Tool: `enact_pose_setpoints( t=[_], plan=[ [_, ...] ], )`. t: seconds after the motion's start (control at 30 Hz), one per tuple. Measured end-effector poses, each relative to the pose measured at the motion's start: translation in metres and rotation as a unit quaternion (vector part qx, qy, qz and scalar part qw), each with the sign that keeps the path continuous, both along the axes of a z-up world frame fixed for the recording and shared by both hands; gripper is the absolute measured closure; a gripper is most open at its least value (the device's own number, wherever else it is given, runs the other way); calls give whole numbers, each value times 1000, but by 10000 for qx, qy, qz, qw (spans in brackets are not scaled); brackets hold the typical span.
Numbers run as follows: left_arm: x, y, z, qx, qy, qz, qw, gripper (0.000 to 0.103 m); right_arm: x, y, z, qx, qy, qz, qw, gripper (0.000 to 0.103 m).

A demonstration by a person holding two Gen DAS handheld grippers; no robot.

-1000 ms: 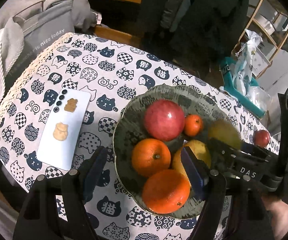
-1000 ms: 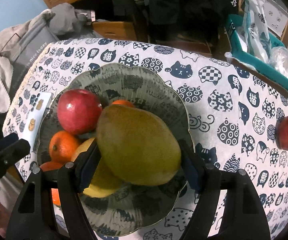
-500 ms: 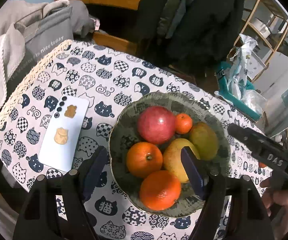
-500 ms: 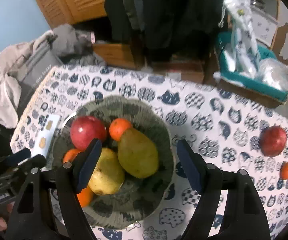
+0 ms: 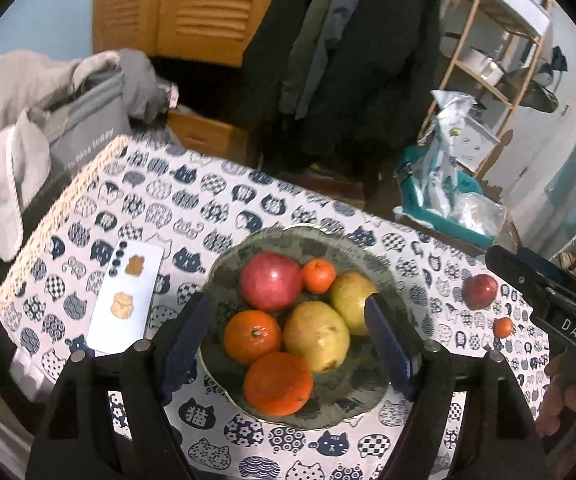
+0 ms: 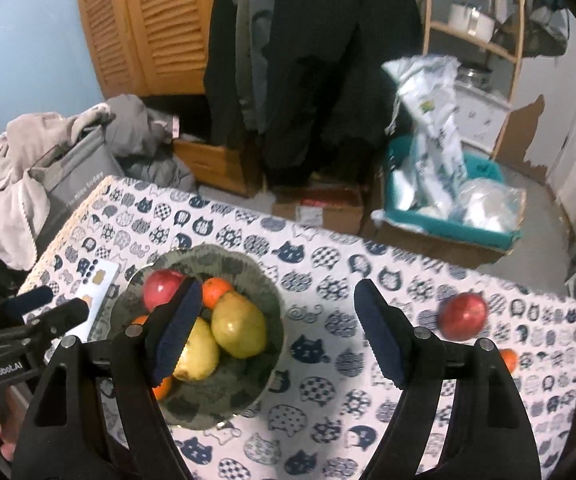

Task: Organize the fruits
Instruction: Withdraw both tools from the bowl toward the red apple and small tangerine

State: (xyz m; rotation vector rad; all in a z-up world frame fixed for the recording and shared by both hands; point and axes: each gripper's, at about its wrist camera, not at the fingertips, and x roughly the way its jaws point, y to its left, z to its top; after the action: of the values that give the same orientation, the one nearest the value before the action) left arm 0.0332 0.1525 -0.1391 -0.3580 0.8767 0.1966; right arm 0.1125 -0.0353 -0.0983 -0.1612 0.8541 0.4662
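Overhead, left gripper (image 5: pixel 288 344) and right gripper (image 6: pixel 275 336) both gape wide above the fruit bowl (image 5: pixel 255 240)

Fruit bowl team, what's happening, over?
Left gripper open, right gripper open, both empty. Six fruits in green scalloped bowl. Red apple, small orange tangerine loose on tablecloth. Path clear.

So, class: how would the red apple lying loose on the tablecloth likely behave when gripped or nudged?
The red apple looks round, so a nudge would probably roll it across the tablecloth. Its skin looks smooth and glossy, so flat pads might slip. It seems firm, likely holding shape when gripped.
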Motion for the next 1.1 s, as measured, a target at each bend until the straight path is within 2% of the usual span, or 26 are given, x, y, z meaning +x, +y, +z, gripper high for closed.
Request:
enact_pose_setpoints(
  t=[0.1, 0.23, 0.47, 1.1],
  plan=[
    [-2, -10, 12, 42, -119, -123, 9998, 22, -7, -10, 11, -29, -157, -55, 9999, 24],
    [-4, -23, 25, 98, -275, -251, 9993, 17, -15, -24, 23, -27, -290, -123, 9995, 24],
    [-8, -42, 45, 240, -526, -425, 9974, 17, -27, -53, 41, -10, -455, -267, 9986, 24],
    [-3, -96, 85, 472, -882, -779, 9919, 14, -47, -148, 75, -52, -858, -906, 9922, 24]
  ],
)
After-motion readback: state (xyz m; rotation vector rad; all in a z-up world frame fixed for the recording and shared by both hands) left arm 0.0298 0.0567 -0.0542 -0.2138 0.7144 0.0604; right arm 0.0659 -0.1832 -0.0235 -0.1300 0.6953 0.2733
